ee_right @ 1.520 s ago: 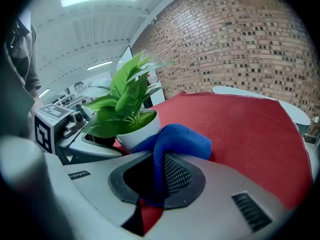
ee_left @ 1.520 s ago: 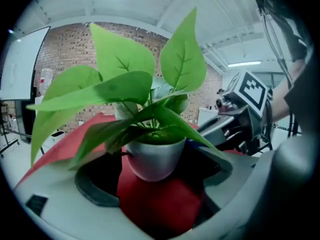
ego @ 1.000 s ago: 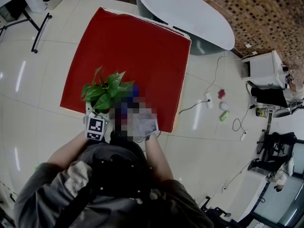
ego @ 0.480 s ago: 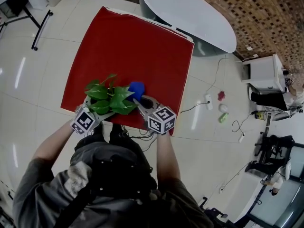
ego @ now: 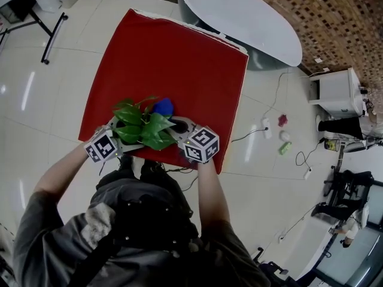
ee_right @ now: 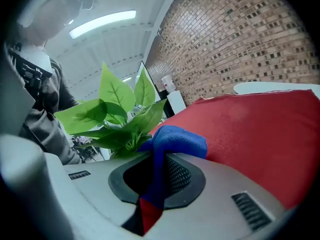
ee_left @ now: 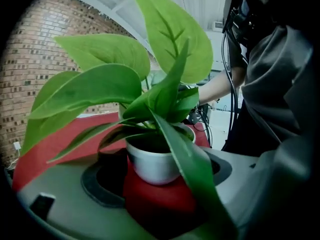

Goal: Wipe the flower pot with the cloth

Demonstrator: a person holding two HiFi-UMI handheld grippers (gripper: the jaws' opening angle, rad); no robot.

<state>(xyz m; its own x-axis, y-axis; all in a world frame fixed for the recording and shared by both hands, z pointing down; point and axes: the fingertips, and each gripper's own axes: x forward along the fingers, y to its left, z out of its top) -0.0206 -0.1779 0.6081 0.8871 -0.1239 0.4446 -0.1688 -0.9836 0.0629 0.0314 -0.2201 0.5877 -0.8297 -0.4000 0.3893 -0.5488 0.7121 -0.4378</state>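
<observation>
Your left gripper (ee_left: 162, 181) has its jaws closed on the small white flower pot (ee_left: 150, 164) with broad green leaves (ee_left: 165, 84), at the near edge of the red square tablecloth (ego: 173, 58). Your right gripper (ee_right: 152, 184) pinches the blue fleecy cloth (ee_right: 177, 139) tight, just beside those leaves.

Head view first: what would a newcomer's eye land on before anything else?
The red tabletop fills the head view's upper middle, and at its near edge bright green leaves spread over a white flower pot held by the left gripper. Beside the plant, the right gripper pinches a vivid blue cloth.
</observation>
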